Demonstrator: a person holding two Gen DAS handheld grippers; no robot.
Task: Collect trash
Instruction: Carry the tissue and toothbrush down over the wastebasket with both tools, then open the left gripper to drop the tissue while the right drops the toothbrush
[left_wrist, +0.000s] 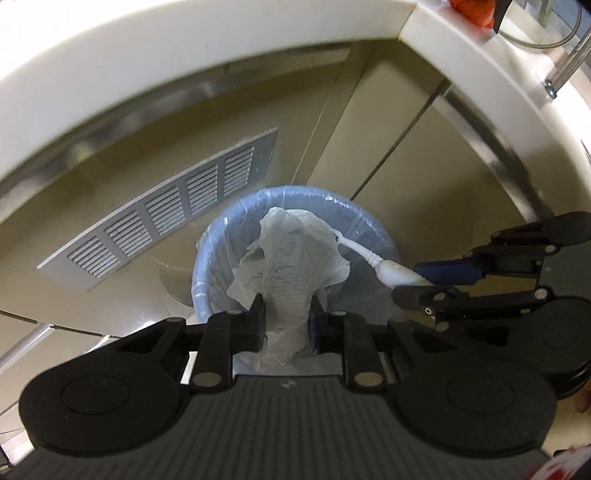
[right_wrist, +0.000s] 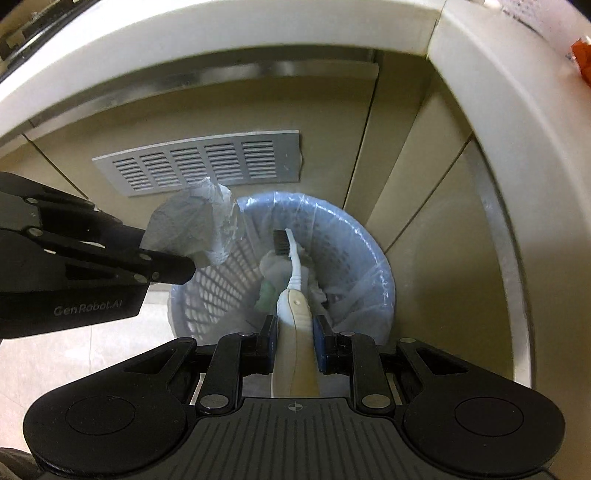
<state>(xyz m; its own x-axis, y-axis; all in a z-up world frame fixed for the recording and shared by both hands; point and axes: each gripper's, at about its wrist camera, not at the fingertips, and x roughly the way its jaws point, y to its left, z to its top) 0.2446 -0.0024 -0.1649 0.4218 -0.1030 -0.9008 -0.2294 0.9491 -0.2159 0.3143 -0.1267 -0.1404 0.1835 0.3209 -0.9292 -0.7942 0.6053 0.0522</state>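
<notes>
two claws over bin (right_wrist: 369, 258), left claw (left_wrist: 284, 314) pinching tissue (left_wrist: 295, 258), right claw (right_wrist: 295, 328) pinching toothbrush (right_wrist: 295, 266)

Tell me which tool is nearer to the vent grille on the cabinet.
Left. The left tool, shut on a paper towel, sits just below the vent grille. The right tool, gripping the toothbrush, is over the bin, farther out.

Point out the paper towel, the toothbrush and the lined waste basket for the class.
paper towel (left_wrist: 295, 266), left wrist view, on its crumpled middle.
toothbrush (right_wrist: 295, 258), right wrist view, on its white neck.
waste basket (right_wrist: 380, 266), right wrist view, on its bag-covered rim.
</notes>
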